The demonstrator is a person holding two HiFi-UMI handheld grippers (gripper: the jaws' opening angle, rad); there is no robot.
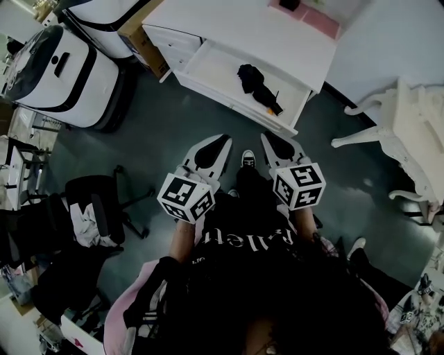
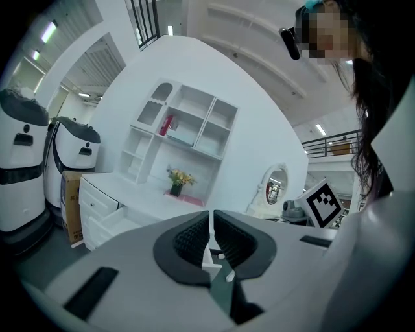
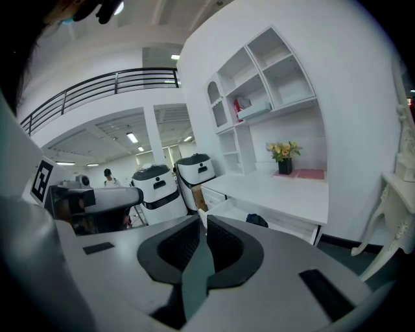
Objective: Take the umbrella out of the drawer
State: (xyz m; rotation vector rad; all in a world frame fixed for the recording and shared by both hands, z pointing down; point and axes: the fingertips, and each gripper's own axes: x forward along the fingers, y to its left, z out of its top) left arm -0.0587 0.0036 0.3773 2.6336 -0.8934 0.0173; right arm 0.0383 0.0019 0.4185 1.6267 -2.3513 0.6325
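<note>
The black folded umbrella (image 1: 258, 86) lies in the open white drawer (image 1: 216, 66) of the desk (image 1: 257, 35), ahead of both grippers. My left gripper (image 1: 223, 141) and right gripper (image 1: 268, 138) hang side by side over the floor, well short of the drawer's front. Both point toward it. Each gripper's own view shows the ribbed pads together with nothing between them: left gripper (image 2: 211, 227), right gripper (image 3: 202, 227). In the right gripper view the umbrella (image 3: 257, 220) shows as a dark lump in the drawer (image 3: 228, 209).
Two white machines (image 1: 62, 69) and a cardboard box (image 1: 142, 41) stand left of the desk. A black office chair (image 1: 94, 208) is at my left. A white ornate chair (image 1: 409, 125) is at the right. A flower pot (image 3: 284, 165) and a pink mat (image 1: 309, 17) sit on the desk.
</note>
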